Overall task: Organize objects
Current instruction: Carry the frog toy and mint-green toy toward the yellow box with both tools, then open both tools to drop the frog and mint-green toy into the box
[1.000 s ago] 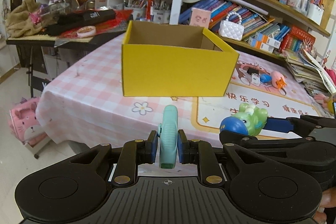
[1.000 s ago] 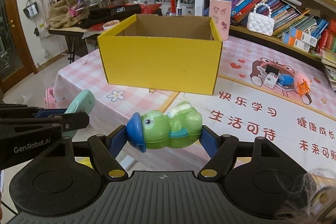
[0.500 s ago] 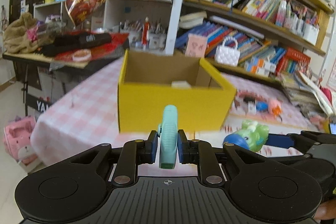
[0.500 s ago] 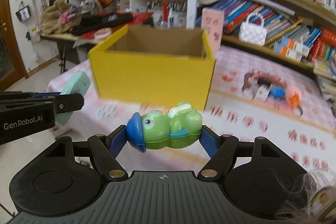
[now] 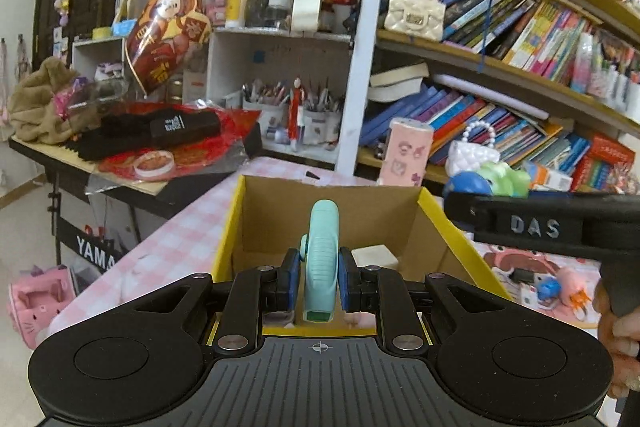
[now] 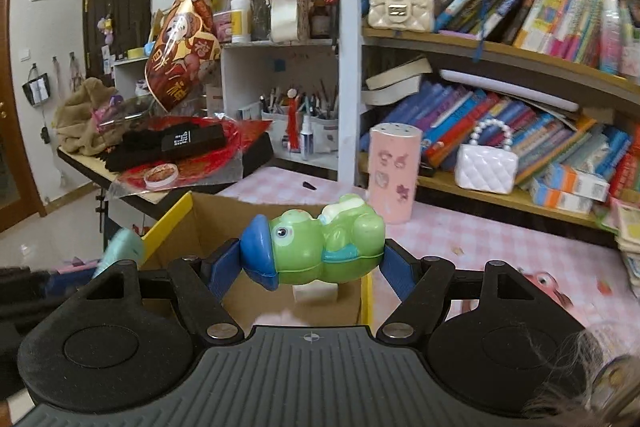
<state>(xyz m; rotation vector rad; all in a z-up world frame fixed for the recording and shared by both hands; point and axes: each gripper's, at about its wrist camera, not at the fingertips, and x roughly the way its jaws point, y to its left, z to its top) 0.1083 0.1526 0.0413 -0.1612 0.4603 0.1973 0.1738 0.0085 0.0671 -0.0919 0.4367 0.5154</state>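
L gripper (image 5: 319,281) jaws pinching a mint-green flat gadget (image 5: 321,259) edge-on, blue pads on both broad faces. It's held upright, prob. so the thin profile fits the narrow jaw gap and drops in clean. The gadget sits over the open top of the yellow box (image 5: 444,217), w/ the cardboard interior visible right behind and below it.

R gripper (image 6: 314,261) jaws pinching a green frog toy (image 6: 324,247) sideways, w/ the blue cap end to the left and the body squeezed end-to-end betw. the blue pads. The wide grip suits the toy's length. The toy is above the box too, near its right wall (image 6: 366,291). In the L wrist view the same toy (image 5: 490,181) shows past the box's far right corner, w/ the R gripper body in front.

White block (image 5: 374,255) already lying on the box floor, also seen under the frog in R view (image 6: 316,293).

Judgement: both items carried to the drop zone, release not yet done. Box is the collection bin, hence both tools converge on it. Grippers are close side by side, so they may bump if opened together.

More small toys (image 5: 560,287) left on the pink check worktop (image 5: 176,239), right of box. Task looks part done.
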